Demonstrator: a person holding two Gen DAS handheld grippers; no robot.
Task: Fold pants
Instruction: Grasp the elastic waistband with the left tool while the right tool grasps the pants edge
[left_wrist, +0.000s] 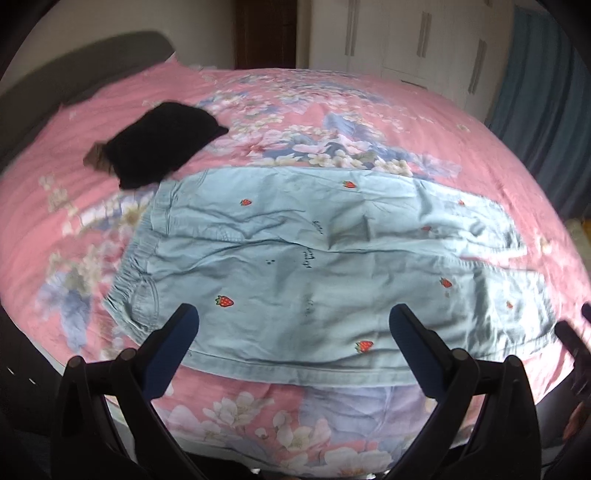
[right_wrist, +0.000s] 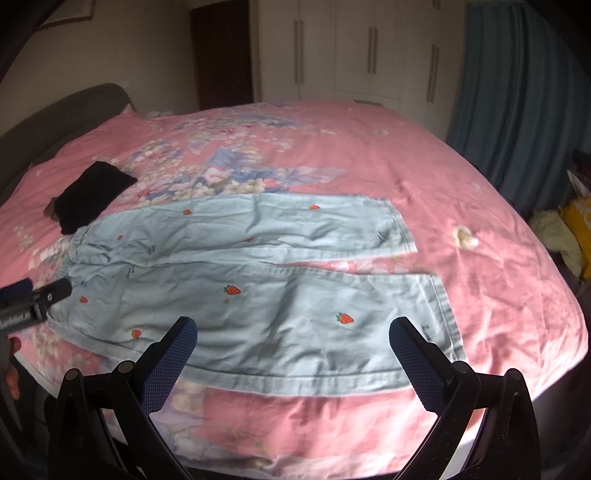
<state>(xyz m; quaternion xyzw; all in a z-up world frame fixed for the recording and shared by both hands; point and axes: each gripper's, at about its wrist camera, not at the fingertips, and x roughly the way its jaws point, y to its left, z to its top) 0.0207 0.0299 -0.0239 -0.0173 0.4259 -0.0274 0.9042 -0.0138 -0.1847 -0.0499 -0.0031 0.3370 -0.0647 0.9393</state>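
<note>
The pants (right_wrist: 255, 288) lie flat on the bedcover (right_wrist: 369, 147), the folded garment (right_wrist: 92, 195) just behind their waistband.

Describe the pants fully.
The pants are pale blue, denim-like cloth dotted with small red strawberries and dark script marks. They lie flat and unfolded on the pink floral bedspread, elastic waistband to the left, two legs running right, slightly parted, hems stitched. The cloth is lightly creased. A black garment lies by the waistband's far corner. Both grippers hover open; neither visibly grips them.
</note>
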